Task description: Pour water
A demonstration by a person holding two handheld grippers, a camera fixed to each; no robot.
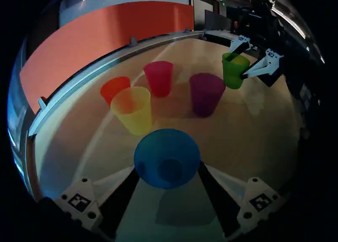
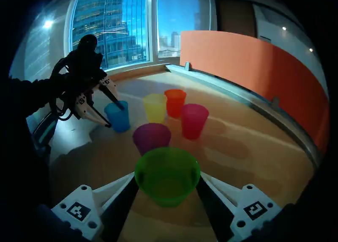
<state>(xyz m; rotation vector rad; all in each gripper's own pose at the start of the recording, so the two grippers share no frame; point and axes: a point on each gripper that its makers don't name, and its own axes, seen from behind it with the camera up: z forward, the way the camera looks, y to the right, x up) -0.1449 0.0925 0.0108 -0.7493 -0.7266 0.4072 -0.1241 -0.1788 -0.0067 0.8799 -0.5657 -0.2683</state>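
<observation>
1. My left gripper (image 1: pixel 167 170) clamps the blue cup (image 1: pixel 167 155) upright, near the purple cup (image 1: pixel 205 94).
2. My right gripper (image 2: pixel 167 180) clamps the green cup (image 2: pixel 167 170) beside the purple cup, upright too, so nothing spills, I judge.
3. I cannot tell which cup holds water.

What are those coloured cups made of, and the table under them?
Likely thin plastic, translucent and slightly glossy: the blue cup shows its base through its wall, and the green cup lets light through likewise. The table: pale wood or wood-look laminate, I can't tell which; smooth, with a soft sheen.
</observation>
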